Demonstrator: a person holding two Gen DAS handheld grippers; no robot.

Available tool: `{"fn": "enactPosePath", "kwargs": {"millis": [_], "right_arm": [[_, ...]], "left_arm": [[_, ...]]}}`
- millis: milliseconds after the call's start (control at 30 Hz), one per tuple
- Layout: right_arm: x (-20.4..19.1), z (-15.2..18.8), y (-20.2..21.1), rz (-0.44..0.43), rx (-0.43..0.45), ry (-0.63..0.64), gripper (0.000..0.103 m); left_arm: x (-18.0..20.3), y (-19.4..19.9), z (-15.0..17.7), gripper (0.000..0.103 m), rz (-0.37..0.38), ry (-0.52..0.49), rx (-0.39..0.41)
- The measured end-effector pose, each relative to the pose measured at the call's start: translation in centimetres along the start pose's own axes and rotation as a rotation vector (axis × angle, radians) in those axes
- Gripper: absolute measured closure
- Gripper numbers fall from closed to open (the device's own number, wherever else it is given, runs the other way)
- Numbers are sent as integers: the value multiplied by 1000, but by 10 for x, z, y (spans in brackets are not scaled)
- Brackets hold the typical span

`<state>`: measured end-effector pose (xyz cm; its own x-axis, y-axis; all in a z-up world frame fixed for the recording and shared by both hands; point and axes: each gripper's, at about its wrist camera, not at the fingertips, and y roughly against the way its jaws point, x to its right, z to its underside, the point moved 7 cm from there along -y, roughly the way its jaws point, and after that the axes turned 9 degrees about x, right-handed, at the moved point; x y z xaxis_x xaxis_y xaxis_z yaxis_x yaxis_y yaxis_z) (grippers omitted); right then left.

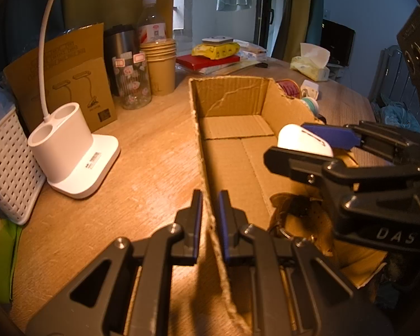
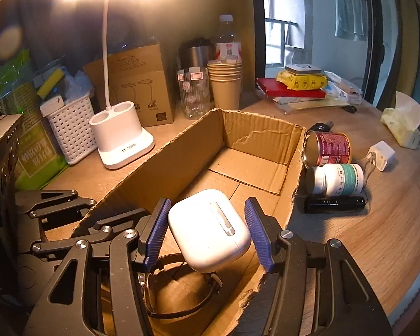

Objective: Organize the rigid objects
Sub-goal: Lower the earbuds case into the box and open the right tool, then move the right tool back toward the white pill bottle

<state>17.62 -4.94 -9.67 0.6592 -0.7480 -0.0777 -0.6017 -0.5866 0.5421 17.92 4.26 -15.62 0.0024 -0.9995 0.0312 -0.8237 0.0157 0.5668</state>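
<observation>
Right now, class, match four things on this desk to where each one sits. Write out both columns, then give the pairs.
Things:
1. white earbud case
2. red tin
3. paper cups
4. black torch

Places:
A. stacked beside the patterned glass jar
B. on its side by the box's far right corner
C. between the right tongs, over the cardboard box
D. flat in front of the white pill bottle

Pairs: 1-C, 2-B, 3-A, 4-D

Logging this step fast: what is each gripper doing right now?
Left gripper: closed on the cardboard box wall.
Right gripper: holding the white earbud case over the box.
</observation>
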Motion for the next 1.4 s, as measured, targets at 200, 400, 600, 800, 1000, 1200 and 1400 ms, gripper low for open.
{"fn": "enactPosePath", "kwargs": {"millis": [200, 400, 600, 800, 1000, 1200, 1400], "right_arm": [[-1, -1, -1, -3, -3, 0, 45], [-2, -2, 0, -4, -2, 11, 44], [-2, -3, 4, 5, 9, 5, 40], [5, -6, 12, 20, 34, -12, 40], [15, -11, 24, 36, 69, -30, 40], [26, -13, 36, 55, 100, -48, 40], [45, -20, 50, 88, 151, -84, 40]], "left_arm": [[0, 0, 0, 91, 0, 0, 0], [0, 0, 0, 91, 0, 0, 0], [0, 0, 0, 91, -1, 0, 2], [0, 0, 0, 91, -1, 0, 2], [0, 0, 0, 91, -1, 0, 2], [0, 0, 0, 91, -1, 0, 2], [0, 0, 0, 91, -1, 0, 2]]}}
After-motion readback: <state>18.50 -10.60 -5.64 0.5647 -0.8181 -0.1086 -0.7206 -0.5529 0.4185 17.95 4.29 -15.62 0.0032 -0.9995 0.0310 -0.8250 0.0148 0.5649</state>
